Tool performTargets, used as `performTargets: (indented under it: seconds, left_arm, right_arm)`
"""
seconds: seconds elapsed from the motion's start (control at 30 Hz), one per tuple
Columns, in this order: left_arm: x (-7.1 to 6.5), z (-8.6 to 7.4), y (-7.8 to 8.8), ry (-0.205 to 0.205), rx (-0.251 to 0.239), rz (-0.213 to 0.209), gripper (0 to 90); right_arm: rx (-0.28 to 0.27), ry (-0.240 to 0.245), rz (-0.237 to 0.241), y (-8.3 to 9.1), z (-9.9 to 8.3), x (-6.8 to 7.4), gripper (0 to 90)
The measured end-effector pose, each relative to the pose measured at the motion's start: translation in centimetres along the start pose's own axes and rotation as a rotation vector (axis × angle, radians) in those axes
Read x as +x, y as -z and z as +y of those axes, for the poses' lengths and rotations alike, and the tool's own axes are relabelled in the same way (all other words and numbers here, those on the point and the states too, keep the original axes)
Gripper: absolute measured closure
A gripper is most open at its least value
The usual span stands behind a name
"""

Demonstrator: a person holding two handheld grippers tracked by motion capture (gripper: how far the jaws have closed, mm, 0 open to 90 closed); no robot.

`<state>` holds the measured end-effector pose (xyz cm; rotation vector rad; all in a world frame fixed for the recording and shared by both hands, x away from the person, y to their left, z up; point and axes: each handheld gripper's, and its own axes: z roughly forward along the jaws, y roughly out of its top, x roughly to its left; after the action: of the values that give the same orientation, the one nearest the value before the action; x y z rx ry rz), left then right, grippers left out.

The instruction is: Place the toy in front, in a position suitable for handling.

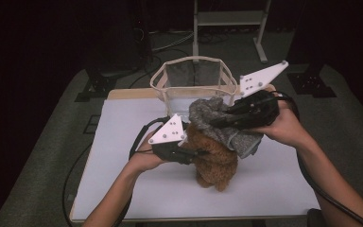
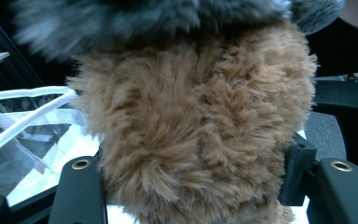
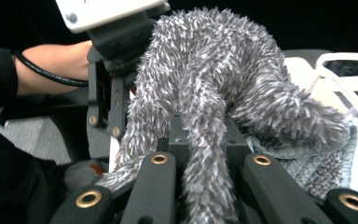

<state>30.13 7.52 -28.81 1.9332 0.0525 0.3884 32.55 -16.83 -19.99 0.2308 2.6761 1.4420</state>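
Plush, soft and light: left tool [image 1: 199,153] clamps brown teddy [image 1: 215,163] mid-body at bench [image 1: 123,142] centre; right tool [image 1: 217,122] pinches grey fleece garment [image 1: 208,113]; grip fabric folds.

We see a dim room, with the light falling mostly on the white tabletop [image 1: 123,179] in the lower middle of the high view. A strip of pale wood shows along its far edge [image 1: 130,93], left of centre. Around it lies a grey floor [image 1: 42,156], which fades into near-black along the upper left and upper right of the frame. At top centre stands a pale metal frame [image 1: 229,19] with a crossbar and two legs reaching the floor. Dark stand bases [image 1: 94,87] sit at the left and right above the tabletop, and cables [image 1: 170,42] trail across the floor at upper centre.
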Motion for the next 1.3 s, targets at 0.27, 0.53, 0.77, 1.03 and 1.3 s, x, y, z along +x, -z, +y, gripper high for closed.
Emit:
performTargets:
  seconds: [0.27,0.53,0.77,1.03,1.3]
  left_arm:
    - [0.1,0.1,0.0,-0.006,0.011,0.005,36.8]
    - [0.0,0.2,-0.2,-0.009,0.009,-0.005,36.6]
    - [0.1,0.2,-0.6,-0.002,0.016,-0.012,35.9]
    - [0.6,-0.5,0.6,0.023,0.012,0.008,35.5]
    - [0.8,-0.8,1.4,0.032,0.038,0.006,29.6]
  right_arm:
    - [0.037,-0.006,-0.009,0.1,0.5,-0.7,78.6]
    - [0.049,-0.055,-0.070,2.6,-1.4,-1.4,78.5]
    - [0.032,-0.046,-0.061,1.9,-1.4,-1.1,78.4]
    - [0.019,-0.054,-0.082,2.8,-1.8,-1.4,78.3]
    - [0.000,-0.082,-0.076,2.3,-2.8,-1.7,78.2]
